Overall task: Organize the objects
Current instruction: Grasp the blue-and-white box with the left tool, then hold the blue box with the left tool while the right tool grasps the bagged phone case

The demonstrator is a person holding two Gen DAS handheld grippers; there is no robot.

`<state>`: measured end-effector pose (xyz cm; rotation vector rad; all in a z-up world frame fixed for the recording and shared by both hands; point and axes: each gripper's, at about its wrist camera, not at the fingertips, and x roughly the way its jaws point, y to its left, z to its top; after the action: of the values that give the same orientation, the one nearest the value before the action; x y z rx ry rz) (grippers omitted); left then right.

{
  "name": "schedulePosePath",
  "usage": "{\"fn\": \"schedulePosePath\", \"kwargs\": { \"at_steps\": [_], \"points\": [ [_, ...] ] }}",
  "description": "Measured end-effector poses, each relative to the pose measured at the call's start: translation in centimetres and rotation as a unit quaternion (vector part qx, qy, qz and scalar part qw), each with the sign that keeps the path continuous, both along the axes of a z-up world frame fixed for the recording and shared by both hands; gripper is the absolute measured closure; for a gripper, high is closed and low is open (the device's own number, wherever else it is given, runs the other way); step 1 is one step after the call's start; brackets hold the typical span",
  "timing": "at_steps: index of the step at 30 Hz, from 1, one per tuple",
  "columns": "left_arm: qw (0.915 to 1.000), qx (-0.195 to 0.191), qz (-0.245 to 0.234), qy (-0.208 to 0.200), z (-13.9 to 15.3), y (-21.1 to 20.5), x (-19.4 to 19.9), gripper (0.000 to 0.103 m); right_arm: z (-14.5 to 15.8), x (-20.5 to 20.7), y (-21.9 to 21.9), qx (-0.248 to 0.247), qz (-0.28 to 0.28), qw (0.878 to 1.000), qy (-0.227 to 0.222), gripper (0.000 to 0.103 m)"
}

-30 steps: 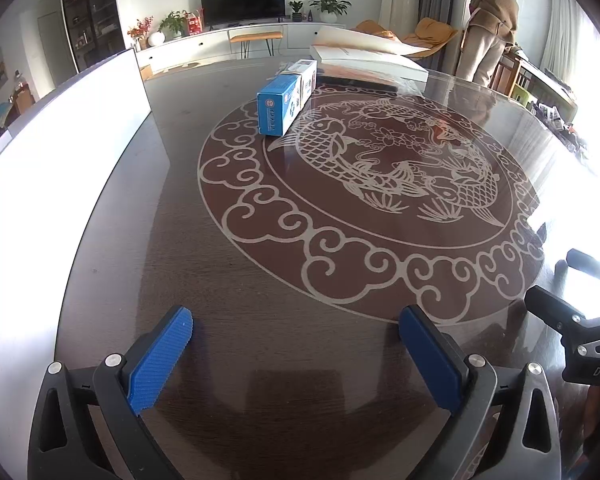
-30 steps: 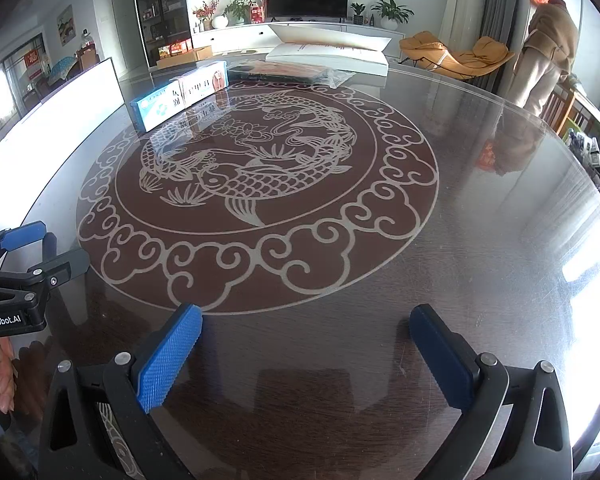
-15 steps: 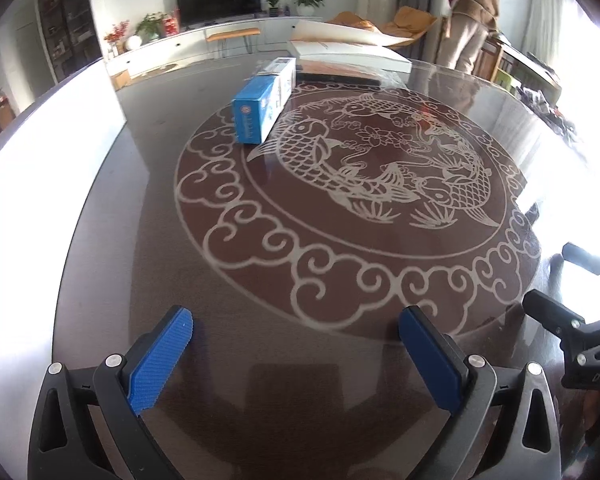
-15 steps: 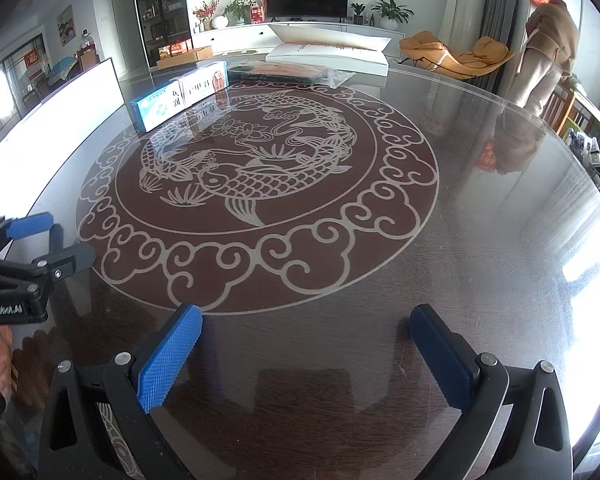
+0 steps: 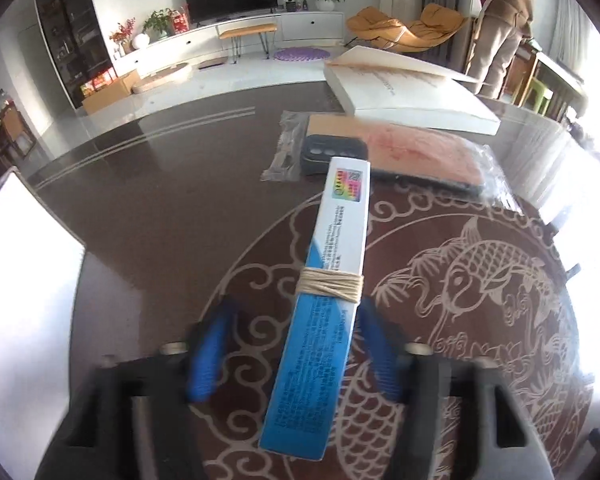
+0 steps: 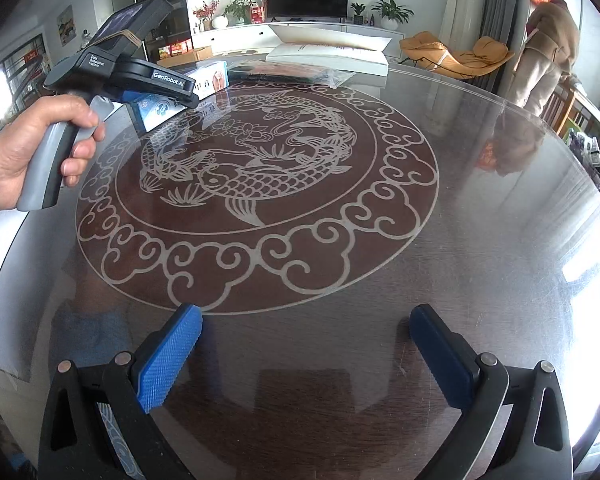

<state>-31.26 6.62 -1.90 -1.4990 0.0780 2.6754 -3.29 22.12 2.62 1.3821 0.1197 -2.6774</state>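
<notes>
Boxes first: from the left wrist camera, a long blue-and-white box bundle (image 5: 324, 320), bound round its middle with a pale elastic band (image 5: 329, 287), lies lengthways between the jaws of the left gripper (image 5: 296, 356). The blue pads stand either side of it; the right one looks close against the box, the left one apart, so the jaws are parted and not yet pinching, I'd say. Straddling the near end like that should give a square grip along the long axis. Beyond the jaws, past the far end of the box, a plastic-wrapped pink packet (image 5: 416, 152) and an open white book (image 5: 404, 96) sit on the desk (image 5: 172, 208).

Over to the right wrist camera: the right gripper (image 6: 304, 356) hangs with jaws wide apart, nothing between them, just bare glossy desk. Far ahead and to the left of those jaws, a hand (image 6: 24, 148) holds the left gripper down at the box bundle. Right side looks to be waiting its turn.
</notes>
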Motion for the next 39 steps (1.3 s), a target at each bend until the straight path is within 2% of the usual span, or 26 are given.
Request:
{"fn": "schedulePosePath", "kwargs": {
  "at_steps": [2, 5, 10, 12, 13, 14, 15, 20, 24, 26, 30, 35, 39],
  "points": [
    [0.9996, 0.014, 0.024, 0.006, 0.3, -0.7, 1.0, 0.078, 0.0, 0.0, 0.0, 0.000, 0.000, 1.000, 0.000, 0.000],
    [0.9987, 0.039, 0.032, 0.011, 0.4, -1.7, 5.4, 0.078, 0.0, 0.0, 0.0, 0.000, 0.000, 1.000, 0.000, 0.000],
    [0.9992, 0.019, 0.032, 0.013, 0.3, -2.7, 16.3, 0.077, 0.0, -0.1, 0.0, 0.000, 0.000, 1.000, 0.000, 0.000],
    [0.9993, 0.009, 0.031, 0.020, 0.3, -3.1, 19.5, 0.071, 0.0, -0.1, 0.0, 0.000, 0.000, 1.000, 0.000, 0.000],
    [0.9992, -0.004, 0.032, 0.023, 0.2, -3.2, 20.3, 0.056, 0.0, -0.1, 0.0, 0.000, 0.000, 1.000, 0.000, 0.000],
    [0.9987, -0.019, 0.037, 0.029, 0.2, -3.4, 20.6, 0.035, 0.0, -0.1, 0.0, 0.000, 0.000, 1.000, 0.000, 0.000],
    [0.9981, -0.031, 0.041, 0.035, 0.1, -3.6, 20.7, 0.027, 0.0, -0.1, 0.0, 0.000, 0.000, 1.000, 0.000, 0.000],
    [0.9964, -0.046, 0.049, 0.052, -0.7, -4.7, 19.6, 0.000, 0.0, -0.1, 0.1, 0.000, 0.000, 1.000, 0.000, 0.000],
    [0.9979, -0.002, 0.053, 0.036, -1.0, -6.2, 19.1, 0.000, 0.0, -0.1, 0.0, -0.001, 0.000, 1.000, 0.000, 0.000],
    [0.9981, 0.002, 0.049, 0.036, -1.2, -6.1, 19.0, 0.000, 0.0, 0.0, 0.1, -0.007, 0.000, 1.000, 0.001, 0.000],
    [0.9982, 0.002, 0.049, 0.036, -1.2, -5.9, 18.9, 0.000, 1.0, -1.8, 0.5, -0.066, 0.065, 0.996, -0.011, 0.000],
    [0.9981, 0.002, 0.049, 0.036, -1.2, -5.9, 18.9, 0.000, 5.2, -9.9, -1.0, -0.006, 0.134, 0.991, 0.029, 0.000],
    [0.9982, 0.003, 0.048, 0.036, -1.3, -5.7, 18.9, 0.000, 6.2, -18.8, -3.0, 0.020, 0.173, 0.985, 0.009, 0.000]
  ]
}}
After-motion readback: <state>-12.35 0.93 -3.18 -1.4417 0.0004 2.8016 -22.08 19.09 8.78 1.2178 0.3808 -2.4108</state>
